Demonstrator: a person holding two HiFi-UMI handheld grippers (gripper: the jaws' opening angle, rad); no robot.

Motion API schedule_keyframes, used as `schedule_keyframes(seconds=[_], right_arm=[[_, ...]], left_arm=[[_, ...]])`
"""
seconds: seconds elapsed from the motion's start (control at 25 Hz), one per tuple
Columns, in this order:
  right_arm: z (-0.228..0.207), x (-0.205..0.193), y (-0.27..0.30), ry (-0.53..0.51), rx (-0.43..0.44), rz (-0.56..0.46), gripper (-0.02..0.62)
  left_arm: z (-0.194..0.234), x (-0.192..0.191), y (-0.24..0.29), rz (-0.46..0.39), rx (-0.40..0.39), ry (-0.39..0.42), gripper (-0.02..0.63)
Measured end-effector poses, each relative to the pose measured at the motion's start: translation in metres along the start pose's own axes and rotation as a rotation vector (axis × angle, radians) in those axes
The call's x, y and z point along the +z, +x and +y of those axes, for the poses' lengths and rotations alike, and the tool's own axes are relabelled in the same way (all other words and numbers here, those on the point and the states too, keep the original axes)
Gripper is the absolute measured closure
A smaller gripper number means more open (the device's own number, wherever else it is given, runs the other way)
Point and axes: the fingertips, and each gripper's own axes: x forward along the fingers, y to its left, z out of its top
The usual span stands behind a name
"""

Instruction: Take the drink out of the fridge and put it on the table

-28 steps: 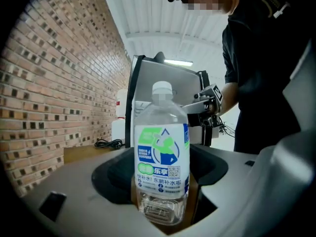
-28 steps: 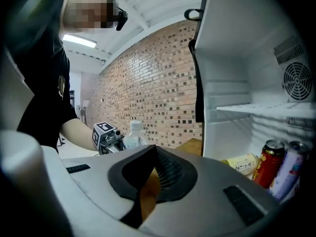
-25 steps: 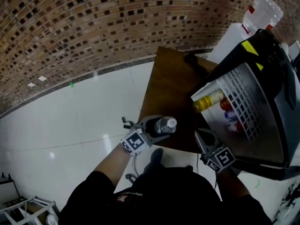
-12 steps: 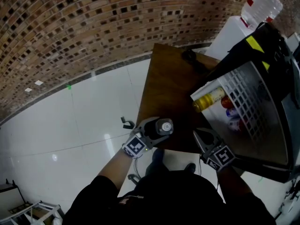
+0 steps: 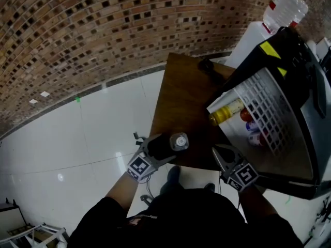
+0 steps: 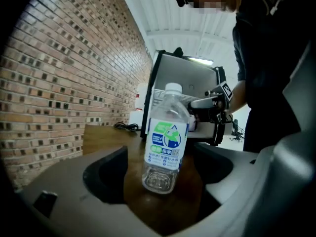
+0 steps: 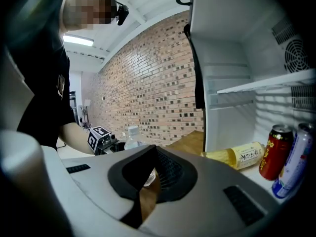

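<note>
While the left gripper (image 5: pixel 169 146) opens its jaws wide, the water bottle (image 6: pixel 166 141) stands upright between them on the table (image 5: pixel 181 87). It is outside the open fridge (image 5: pixel 299 143) and off to the fridge's left. A moment ago the pads were closed on the bottle. Now dark gaps show on both sides of it in the left gripper view, so the tool holds nothing and the bottle stands on its own. That amounts to the release: the drink is out of the fridge and set down, and the task looks all but done. What remains is probably to draw the left gripper back without clipping the bottle, which is light and tall and would tip easily. From the head view I cannot be sure how close its base sits to the table's edge. The right gripper (image 5: pixel 223 156) hangs empty just in front of the fridge, its jaws closed or very nearly so. Inside the fridge lie a yellow bottle (image 7: pixel 237 156) and, beside it, a red can (image 7: pixel 276 152).
</note>
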Motion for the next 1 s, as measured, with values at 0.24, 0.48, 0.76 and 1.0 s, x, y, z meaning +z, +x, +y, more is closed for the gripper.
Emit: schedule_keyframes(seconds=[0.24,0.48,0.76,1.0], right_arm=[[0.032,0.037,-0.044,0.012,0.077,-0.055,0.584],[0.069,0.07,-0.154,-0.001,0.178,-0.171,0.584],[0.065,0.077,-0.321,-0.053,0.122,-0.249,0.583],[0.029,0.059,-0.434,-0.046,-0.096,-0.25,0.584]], left_arm=[[-0.041,0.062,-0.065,-0.113,0.053,-0.127,0.28],[-0.159,0.125,-0.028,-0.212,-0.086,-0.241,0.417],[-0.279,0.205,0.061,-0.173,-0.221,-0.158,0.603],[-0.353,0.223,0.121,-0.059,-0.334,-0.137,0.603]])
